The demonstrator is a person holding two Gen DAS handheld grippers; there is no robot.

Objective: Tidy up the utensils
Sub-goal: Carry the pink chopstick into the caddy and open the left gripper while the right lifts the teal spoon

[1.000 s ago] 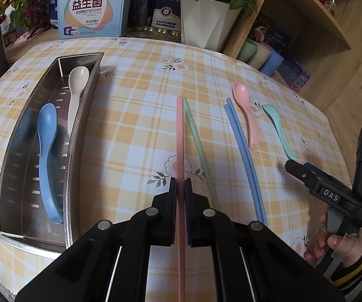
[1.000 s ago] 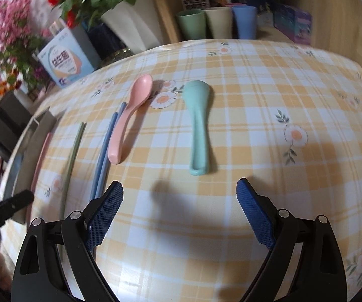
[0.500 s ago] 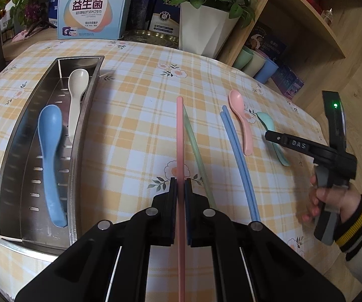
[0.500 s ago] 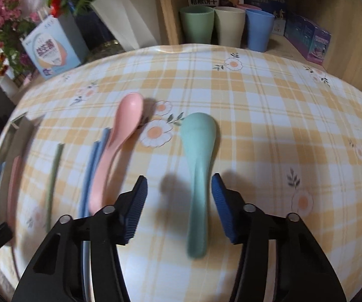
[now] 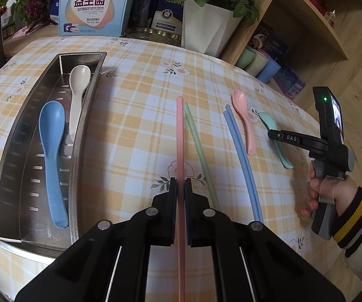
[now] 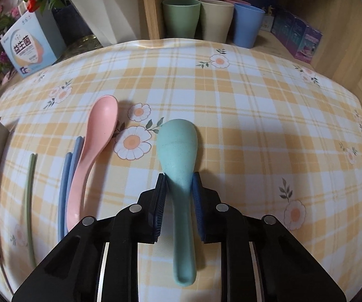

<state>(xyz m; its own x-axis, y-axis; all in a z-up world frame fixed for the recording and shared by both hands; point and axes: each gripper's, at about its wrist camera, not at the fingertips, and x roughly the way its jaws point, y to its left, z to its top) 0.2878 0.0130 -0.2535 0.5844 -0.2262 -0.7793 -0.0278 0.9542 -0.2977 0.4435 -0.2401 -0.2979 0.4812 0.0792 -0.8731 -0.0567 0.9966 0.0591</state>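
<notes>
My left gripper [image 5: 180, 188] is shut on the pink chopsticks [image 5: 179, 136], which point away across the tablecloth. Green chopsticks [image 5: 198, 148], blue chopsticks [image 5: 241, 158] and a pink spoon [image 5: 243, 118] lie to their right. A steel tray [image 5: 78, 136] at the left holds a blue spoon [image 5: 51, 151] and a cream spoon [image 5: 77, 93]. My right gripper [image 6: 179, 183] is shut on the neck of the teal spoon [image 6: 178, 151], which rests on the table. The pink spoon [image 6: 92, 151] lies to its left. The right gripper also shows in the left wrist view [image 5: 275, 134].
A white flower pot [image 5: 206, 27] and a blue box [image 5: 92, 5] stand at the table's back. Green, cream and blue cups [image 6: 206, 20] sit on the wooden shelf behind the table. The table edge is near on the right.
My right gripper moved forward over the teal spoon and closed its fingers from wide open onto the spoon's neck. My left gripper stayed shut on the pink chopsticks.
</notes>
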